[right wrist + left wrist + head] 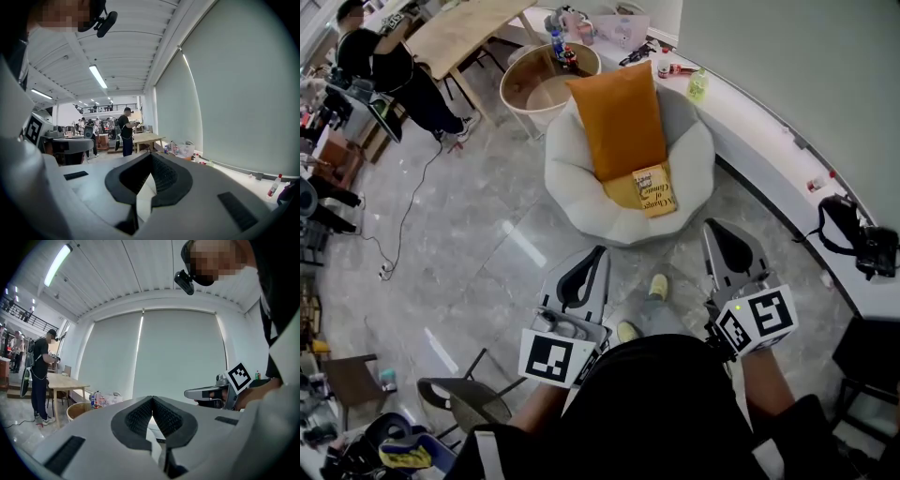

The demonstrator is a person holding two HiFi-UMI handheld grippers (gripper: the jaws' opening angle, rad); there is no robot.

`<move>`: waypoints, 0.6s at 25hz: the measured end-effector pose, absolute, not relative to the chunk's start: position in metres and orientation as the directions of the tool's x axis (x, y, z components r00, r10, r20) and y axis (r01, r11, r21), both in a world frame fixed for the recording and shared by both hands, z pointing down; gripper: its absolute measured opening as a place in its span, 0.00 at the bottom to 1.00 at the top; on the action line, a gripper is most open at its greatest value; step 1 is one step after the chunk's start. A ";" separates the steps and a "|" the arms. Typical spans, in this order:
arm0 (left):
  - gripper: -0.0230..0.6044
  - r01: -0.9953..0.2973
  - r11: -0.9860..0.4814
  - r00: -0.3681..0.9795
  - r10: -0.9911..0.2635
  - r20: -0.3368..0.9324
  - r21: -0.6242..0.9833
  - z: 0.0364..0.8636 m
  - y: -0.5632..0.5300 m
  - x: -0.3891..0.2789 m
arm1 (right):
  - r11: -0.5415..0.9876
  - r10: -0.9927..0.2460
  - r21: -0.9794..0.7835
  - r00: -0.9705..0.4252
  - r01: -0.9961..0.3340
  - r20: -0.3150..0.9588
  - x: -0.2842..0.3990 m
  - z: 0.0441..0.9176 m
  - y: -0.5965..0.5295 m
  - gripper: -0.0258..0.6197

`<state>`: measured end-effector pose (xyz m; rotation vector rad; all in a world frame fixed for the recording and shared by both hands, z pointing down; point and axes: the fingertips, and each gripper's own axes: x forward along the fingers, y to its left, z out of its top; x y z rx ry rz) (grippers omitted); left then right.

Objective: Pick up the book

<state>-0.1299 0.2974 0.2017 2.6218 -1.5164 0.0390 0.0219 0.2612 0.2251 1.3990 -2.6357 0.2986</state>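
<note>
The book (654,190), yellow with dark print on its cover, lies flat on the seat of a round white armchair (572,178), at the foot of an orange cushion (619,117) that leans on the chair's back. Both grippers hang short of the chair, over the grey floor. My left gripper (598,251) is shut and empty, and its pads meet at the tip (152,399). To the right of it, my right gripper (712,228) is also shut with nothing in it (151,154). Neither gripper view shows the book.
A round wooden tub table (546,89) with bottles stands behind the armchair. A curved white counter (769,131) runs along the right, with a black bag (853,234) on it. A person (384,66) stands at the far left by a wooden table (469,28). A chair (469,398) is near my left leg.
</note>
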 end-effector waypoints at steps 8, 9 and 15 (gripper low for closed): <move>0.06 -0.883 -0.466 0.470 -0.876 0.108 0.060 0.201 0.241 -0.112 | 0.553 -0.798 -0.124 -0.567 -0.824 0.206 0.045 0.226 0.204 0.04; 0.06 -0.885 -0.462 0.466 -0.879 0.105 0.057 0.200 0.236 -0.111 | 0.557 -0.795 -0.128 -0.571 -0.821 0.204 0.046 0.226 0.198 0.04; 0.06 -0.895 -0.444 0.445 -0.889 0.107 0.037 0.197 0.205 -0.096 | 0.574 -0.783 -0.144 -0.592 -0.806 0.191 0.056 0.228 0.166 0.04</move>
